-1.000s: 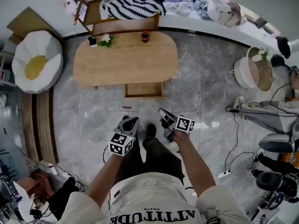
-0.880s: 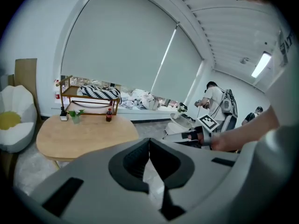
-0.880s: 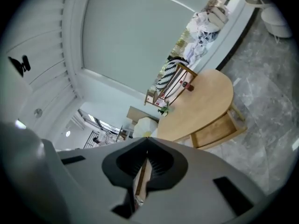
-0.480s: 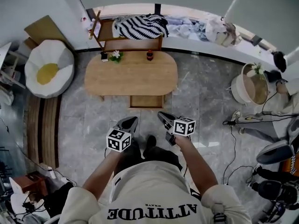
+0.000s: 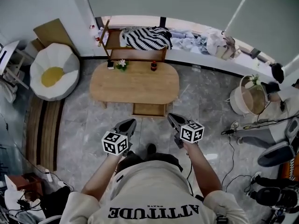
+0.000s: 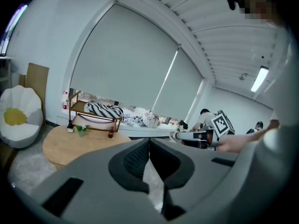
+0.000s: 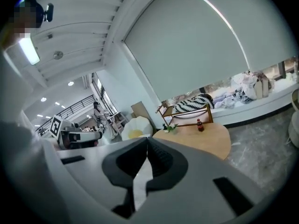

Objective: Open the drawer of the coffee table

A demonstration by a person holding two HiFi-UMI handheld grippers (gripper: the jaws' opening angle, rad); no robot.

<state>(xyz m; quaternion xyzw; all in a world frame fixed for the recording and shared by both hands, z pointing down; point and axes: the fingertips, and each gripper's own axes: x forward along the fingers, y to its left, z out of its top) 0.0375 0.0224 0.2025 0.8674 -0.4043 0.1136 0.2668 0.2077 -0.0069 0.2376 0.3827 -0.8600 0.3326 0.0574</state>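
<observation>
The oval wooden coffee table (image 5: 135,84) stands on the grey tiled floor ahead of me. Its drawer (image 5: 149,109) is pulled out on the near side. Both grippers are held up in front of the person's body, well short of the table. My left gripper (image 5: 127,124) is shut with nothing in it, and its jaws meet at the tips in the left gripper view (image 6: 148,141). My right gripper (image 5: 172,118) is also shut and empty, seen close up in the right gripper view (image 7: 147,141). The table (image 7: 201,139) lies beyond its jaws.
A small plant (image 5: 122,64) and a dark bottle (image 5: 153,66) stand on the table's far edge. Behind is a wooden rack (image 5: 112,43) with a striped cloth. A white beanbag (image 5: 53,76) sits left. At the right are a basket (image 5: 252,94) and floor cables (image 5: 233,129).
Both grippers have risen and the head view has pulled up and back, so the table looks smaller and farther. The right gripper has rolled. The drawer stays pulled out.
</observation>
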